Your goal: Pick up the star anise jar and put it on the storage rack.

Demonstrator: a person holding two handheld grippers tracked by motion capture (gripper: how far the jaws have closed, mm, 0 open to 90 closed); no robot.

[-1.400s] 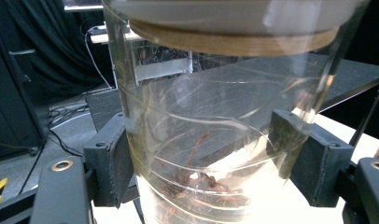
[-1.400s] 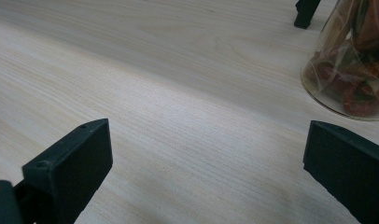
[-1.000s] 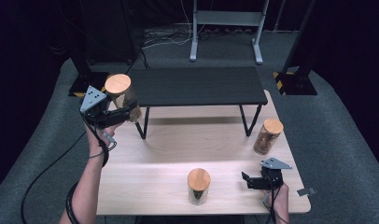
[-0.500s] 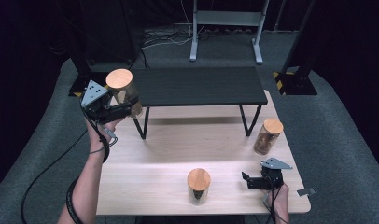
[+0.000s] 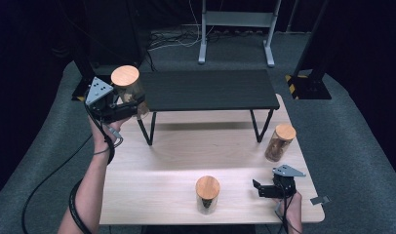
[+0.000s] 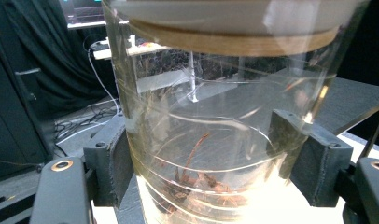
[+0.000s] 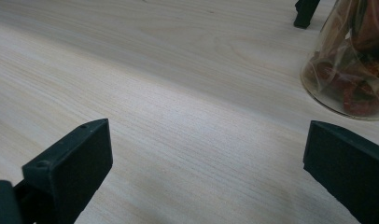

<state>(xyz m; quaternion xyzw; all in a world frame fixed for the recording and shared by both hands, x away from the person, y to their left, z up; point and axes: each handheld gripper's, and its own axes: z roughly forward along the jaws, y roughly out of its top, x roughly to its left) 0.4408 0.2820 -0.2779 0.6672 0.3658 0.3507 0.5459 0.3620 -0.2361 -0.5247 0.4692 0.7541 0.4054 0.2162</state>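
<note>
Left claw [image 5: 130, 105] pinches a cork-lidded glass jar [image 5: 128, 90], held in air at far-left, just by the black shelf's [image 5: 210, 90] left end. Not yet set down, prob. next. Right claw [image 5: 264, 187] spread, empty, resting near-right on worktop [image 5: 162, 170]. 2 other jars untouched.

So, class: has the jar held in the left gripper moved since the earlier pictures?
Yes. The jar has shifted slightly right and up the picture, toward the black shelf's left end.

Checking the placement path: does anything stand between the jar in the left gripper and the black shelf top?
Nothing visible does. The left gripper holds the jar at the shelf's left end, and the shelf top beside it is bare.
</note>
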